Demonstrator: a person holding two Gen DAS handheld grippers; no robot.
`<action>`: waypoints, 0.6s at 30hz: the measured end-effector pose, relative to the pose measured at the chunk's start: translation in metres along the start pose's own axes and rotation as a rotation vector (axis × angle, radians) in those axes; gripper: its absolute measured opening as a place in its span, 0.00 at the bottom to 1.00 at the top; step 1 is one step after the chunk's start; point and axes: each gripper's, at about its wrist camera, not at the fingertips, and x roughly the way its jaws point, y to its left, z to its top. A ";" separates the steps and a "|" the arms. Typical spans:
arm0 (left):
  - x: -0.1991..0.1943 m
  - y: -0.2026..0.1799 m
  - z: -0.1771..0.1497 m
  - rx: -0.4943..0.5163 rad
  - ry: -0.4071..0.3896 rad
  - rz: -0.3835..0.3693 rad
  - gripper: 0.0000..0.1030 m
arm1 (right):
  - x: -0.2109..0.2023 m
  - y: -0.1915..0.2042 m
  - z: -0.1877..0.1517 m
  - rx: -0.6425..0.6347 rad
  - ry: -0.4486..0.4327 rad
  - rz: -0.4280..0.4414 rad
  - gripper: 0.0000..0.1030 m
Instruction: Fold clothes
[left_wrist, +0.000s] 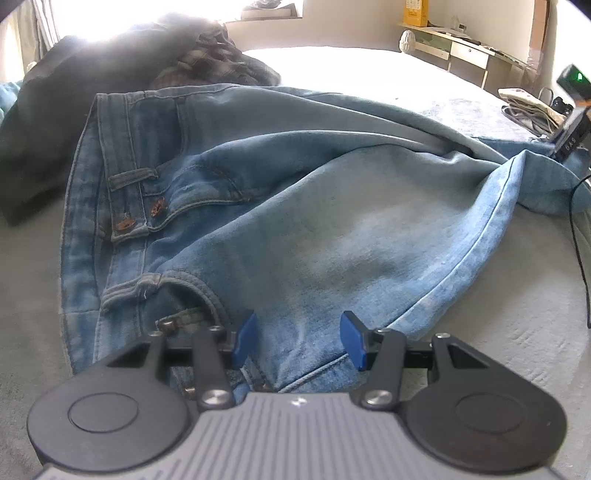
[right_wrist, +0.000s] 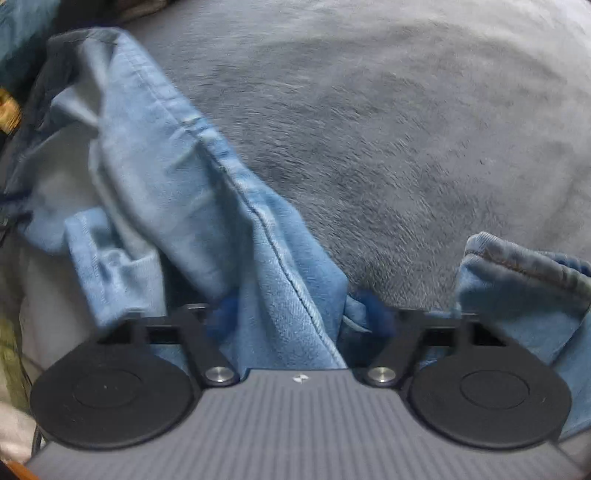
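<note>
A pair of light blue jeans (left_wrist: 280, 206) lies spread on the grey bed cover (left_wrist: 498, 332), waistband to the left with copper buttons, legs running off to the right. My left gripper (left_wrist: 299, 341) is open, its blue pads just above the fabric near the front pocket, holding nothing. In the right wrist view the jeans' leg (right_wrist: 192, 206) drapes over my right gripper (right_wrist: 295, 314). Its blue fingers (right_wrist: 373, 306) stand wide apart with the seam of the leg lying between them. The image is blurred. My right gripper also shows at the far right of the left wrist view (left_wrist: 572, 122).
A heap of dark and plaid clothes (left_wrist: 147, 74) lies behind the jeans at the back left. A desk (left_wrist: 461, 44) stands against the far wall. Folded items (left_wrist: 528, 103) lie at the bed's right edge. A black cable (left_wrist: 576, 236) hangs on the right.
</note>
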 end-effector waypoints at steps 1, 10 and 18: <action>0.001 0.000 0.000 0.002 0.000 0.000 0.50 | -0.008 0.005 0.007 -0.013 -0.017 -0.032 0.20; 0.003 0.002 0.002 0.006 -0.011 0.002 0.51 | -0.099 -0.001 0.100 0.029 -0.467 -0.267 0.30; 0.003 0.005 -0.001 0.005 -0.019 -0.005 0.51 | -0.118 -0.077 0.057 0.373 -0.648 -0.296 0.83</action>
